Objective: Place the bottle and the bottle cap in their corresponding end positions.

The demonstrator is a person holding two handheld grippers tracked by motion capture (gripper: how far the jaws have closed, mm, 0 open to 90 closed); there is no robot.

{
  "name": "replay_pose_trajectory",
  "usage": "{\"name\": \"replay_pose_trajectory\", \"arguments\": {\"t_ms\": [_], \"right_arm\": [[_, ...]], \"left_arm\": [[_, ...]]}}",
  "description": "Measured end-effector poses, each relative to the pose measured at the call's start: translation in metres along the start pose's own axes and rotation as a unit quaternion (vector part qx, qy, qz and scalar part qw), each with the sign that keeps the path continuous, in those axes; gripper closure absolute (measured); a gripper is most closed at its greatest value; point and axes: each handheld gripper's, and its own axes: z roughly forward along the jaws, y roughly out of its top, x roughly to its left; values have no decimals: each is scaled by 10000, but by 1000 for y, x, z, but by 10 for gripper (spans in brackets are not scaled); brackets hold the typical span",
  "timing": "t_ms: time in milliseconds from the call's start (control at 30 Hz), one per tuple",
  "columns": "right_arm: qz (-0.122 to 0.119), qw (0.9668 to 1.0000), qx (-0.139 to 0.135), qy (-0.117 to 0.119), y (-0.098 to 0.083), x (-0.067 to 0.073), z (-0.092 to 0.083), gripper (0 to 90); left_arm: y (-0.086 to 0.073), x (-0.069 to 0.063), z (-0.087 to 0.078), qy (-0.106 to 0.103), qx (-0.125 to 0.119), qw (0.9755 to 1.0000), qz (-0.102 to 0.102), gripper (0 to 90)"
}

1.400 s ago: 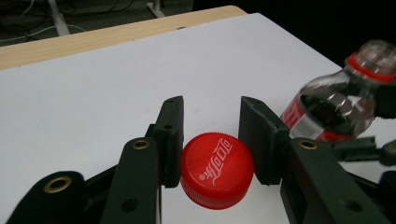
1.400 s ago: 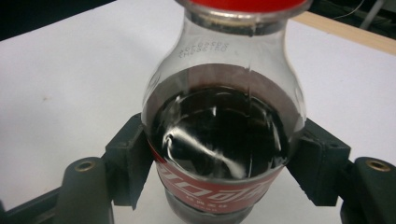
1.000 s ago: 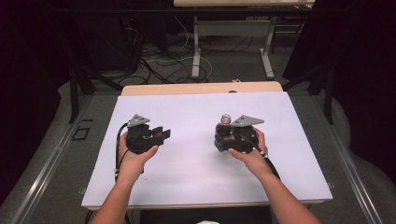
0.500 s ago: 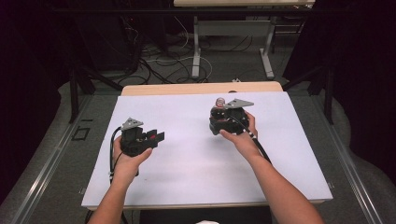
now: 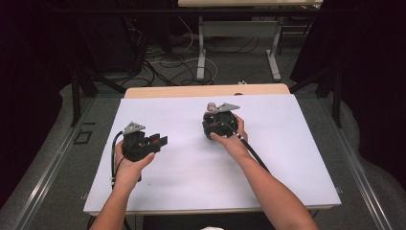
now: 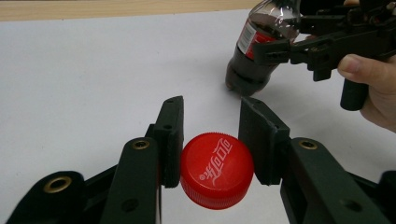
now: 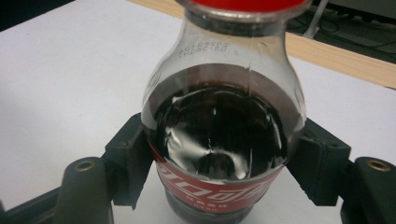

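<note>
My left gripper (image 6: 211, 122) is shut on a red bottle cap (image 6: 217, 169) with white lettering, one pad on each side of it. In the high view this gripper (image 5: 160, 141) sits low over the left part of the white table top (image 5: 287, 158). My right gripper (image 7: 219, 179) is shut on a small cola bottle (image 7: 219, 130), gripping it at the red label. The bottle holds dark liquid, with red showing at its neck. From above, the right gripper (image 5: 210, 120) and the bottle (image 5: 209, 105) are at the middle of the table, toward its far side. The left gripper view shows the bottle (image 6: 254, 51) leaning, its base close to the surface.
A bare wooden strip (image 5: 191, 91) runs along the table's far edge. Beyond it, cables (image 5: 167, 62) lie on the floor beside the white legs of another table (image 5: 201, 48). The person's forearms come in from the near edge.
The right hand has carried the bottle away from the person and then leftward toward the table's middle. The left hand with the cap has barely moved.
</note>
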Motion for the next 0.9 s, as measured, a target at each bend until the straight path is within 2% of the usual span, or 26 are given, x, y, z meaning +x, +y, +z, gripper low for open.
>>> {"name": "replay_pose_trajectory", "arguments": {"t_ms": [133,267,300,333,400,433,467,500,567,600,633,767,900], "right_arm": [[27,10000,-2,10,-4,5,4,294],[-75,10000,-18,-54,-9,9,6,290],[-39,10000,-50,-63,-9,9,6,289],[-17,9999,-75,-80,-10,9,6,286],[97,9998,-138,-51,-12,9,6,281],[88,9999,-111,-39,-13,8,5,275],[84,9999,-128,-31,-14,8,6,263],[83,9999,-132,-44,-14,9,6,257],[47,9999,-140,-24,-16,9,6,225],[17,10000,-92,-6,-17,8,6,208],[-2,10000,-75,-34,-19,7,6,202],[102,9999,11,-12,-27,3,3,170],[125,9995,273,-2,-39,-2,-1,147]], "left_arm": [[0,1,0,-2,-2,10000,-62,614],[-1,1,2,19,1,10000,-68,614],[-2,0,3,43,-34,10000,-77,614],[-1,1,3,-5,48,10000,-59,614],[-2,-1,5,24,-42,10000,-63,614],[-1,-1,5,2,54,10000,-27,614],[-2,-2,7,22,-27,10000,-53,614],[-1,-2,6,-5,100,9999,38,614],[-3,-4,10,-11,81,10000,-9,614],[-4,-4,11,-23,161,9999,16,614],[-5,-5,14,11,97,9999,24,614],[-8,-8,22,5,223,9997,38,614],[-12,-14,31,-71,342,9993,138,614]]}}
